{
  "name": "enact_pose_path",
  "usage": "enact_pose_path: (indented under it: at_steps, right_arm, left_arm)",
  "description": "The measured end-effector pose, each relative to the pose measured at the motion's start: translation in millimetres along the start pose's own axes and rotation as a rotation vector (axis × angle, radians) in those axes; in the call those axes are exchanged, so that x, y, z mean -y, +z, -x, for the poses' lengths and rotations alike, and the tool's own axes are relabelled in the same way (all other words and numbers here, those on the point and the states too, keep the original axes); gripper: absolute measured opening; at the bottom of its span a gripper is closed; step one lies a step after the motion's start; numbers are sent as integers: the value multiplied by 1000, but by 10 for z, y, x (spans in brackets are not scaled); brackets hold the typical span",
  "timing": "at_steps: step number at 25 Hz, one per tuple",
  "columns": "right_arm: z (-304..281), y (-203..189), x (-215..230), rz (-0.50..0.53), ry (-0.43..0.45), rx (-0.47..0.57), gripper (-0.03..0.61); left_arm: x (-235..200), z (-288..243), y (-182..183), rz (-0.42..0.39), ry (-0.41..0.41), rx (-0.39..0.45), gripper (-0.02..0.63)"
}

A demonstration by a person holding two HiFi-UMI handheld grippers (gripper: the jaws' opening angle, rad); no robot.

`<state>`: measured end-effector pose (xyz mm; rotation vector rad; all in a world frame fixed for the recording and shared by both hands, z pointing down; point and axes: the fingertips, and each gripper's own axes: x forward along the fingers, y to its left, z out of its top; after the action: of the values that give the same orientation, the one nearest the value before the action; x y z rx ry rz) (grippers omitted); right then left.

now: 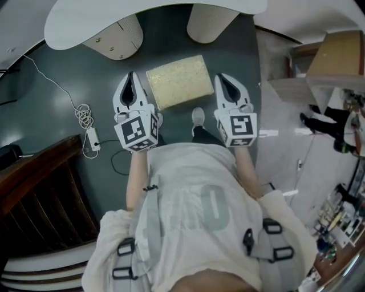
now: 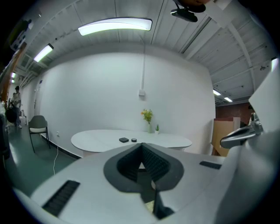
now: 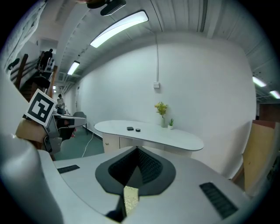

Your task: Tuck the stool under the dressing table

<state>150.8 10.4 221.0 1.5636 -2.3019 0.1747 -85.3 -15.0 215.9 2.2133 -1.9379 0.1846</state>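
Left gripper (image 1: 132,77), right gripper (image 1: 221,78): fingers pressed together (stool (image 1: 179,81) between).

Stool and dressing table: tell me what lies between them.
Only bare dark floor lies between the stool and the dressing table, seen in the head view.

Both arms reach forward side by side — left gripper (image 1: 133,76) and right gripper (image 1: 220,77) point toward 12 o'clock, jaws pressed together, nothing held.

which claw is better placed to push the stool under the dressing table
Nearly even, perhaps right. Left claw and right claw, both shut, flank the stool facing the dressing table; the right gripper view shows more of it past its jaws.
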Motion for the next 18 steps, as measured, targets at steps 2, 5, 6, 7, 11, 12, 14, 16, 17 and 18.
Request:
enact_pose_path:
  at_steps: [2, 5, 6, 7, 11, 12, 14, 16, 17, 18]
  right_arm:
    - [-48, -2, 51, -6, 42, 6, 2]
    - [-139, 14, 93, 1, 96, 17, 3]
    - [-168, 18, 107, 12, 106, 24, 3]
    - [-194, 18, 121, 24, 110, 30, 2]
    - [-236, -35, 191, 36, 99, 36, 3]
    - [-238, -37, 207, 32, 97, 40, 3]
    - [-242, -14, 211, 32, 110, 56, 3]
    - [-236, 8, 191, 31, 137, 69, 3]
    - [-226, 7, 190, 16, 143, 69, 3]
    - [-214, 6, 194, -2, 145, 68, 3]
  left_arm:
    - [-5, 19, 3, 11, 42, 8, 3]
    - [23, 58, -34, 10, 83, 12, 3]
    - [39, 75, -58, 8, 92, 10, 3]
    - [53, 94, -84, 7, 98, 8, 3]
    - [71, 139, -128, 6, 117, 6, 3]
    - [64, 134, -117, 7, 123, 10, 3]
    - [44, 125, -93, 9, 136, 19, 3]
    - [26, 128, -79, 12, 146, 26, 4]
    - [15, 137, -74, 13, 150, 31, 5]
    - [2, 149, -70, 15, 154, 34, 5]
